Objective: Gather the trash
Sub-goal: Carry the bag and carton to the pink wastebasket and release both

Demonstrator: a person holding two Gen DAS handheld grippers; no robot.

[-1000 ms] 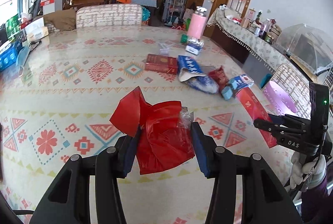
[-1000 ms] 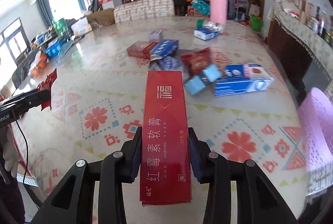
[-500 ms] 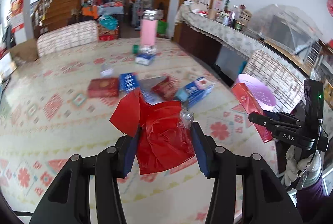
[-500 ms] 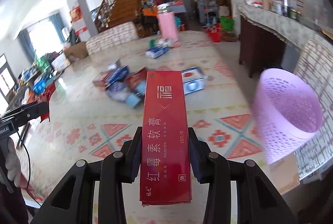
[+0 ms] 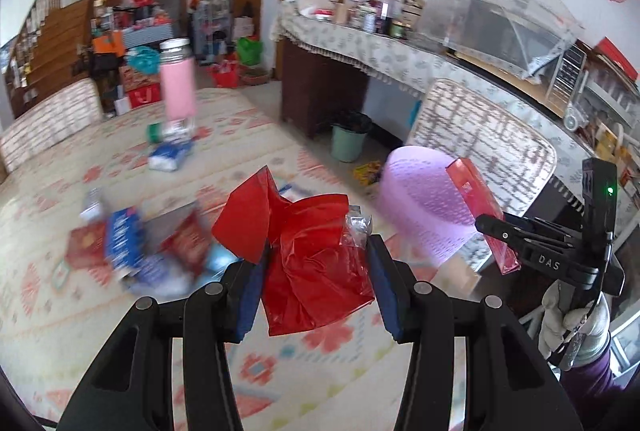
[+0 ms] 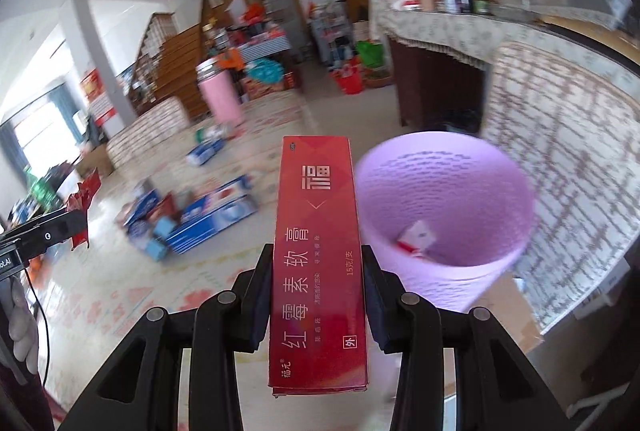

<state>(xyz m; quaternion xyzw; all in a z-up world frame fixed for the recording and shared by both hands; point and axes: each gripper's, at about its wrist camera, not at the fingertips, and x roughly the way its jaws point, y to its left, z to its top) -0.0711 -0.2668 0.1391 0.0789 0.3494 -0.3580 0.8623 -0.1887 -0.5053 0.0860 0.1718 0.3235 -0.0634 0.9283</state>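
My left gripper [image 5: 316, 271] is shut on a crumpled red plastic bag [image 5: 312, 263] with a bit of clear wrapper, held above the patterned table [image 5: 120, 331]. My right gripper [image 6: 316, 279] is shut on a long red carton [image 6: 318, 271] with Chinese print. A lilac perforated bin [image 6: 444, 215] stands just right of the carton past the table edge, with a small red-and-white box inside. In the left wrist view the bin [image 5: 424, 215] is ahead right, with the right gripper [image 5: 500, 231] and carton [image 5: 476, 203] beside its rim.
Several boxes and packets [image 5: 136, 255] lie scattered on the table, also in the right wrist view [image 6: 192, 215]. A pink bottle [image 5: 178, 87] stands farther back. A woven chair back [image 5: 480, 135] and a sideboard [image 5: 360, 43] are behind the bin. A green bucket [image 5: 348, 143] sits on the floor.
Both grippers have swung right, away from the table's middle toward the lilac bin, which now looms close. Both keep their hold on the bag and the carton.
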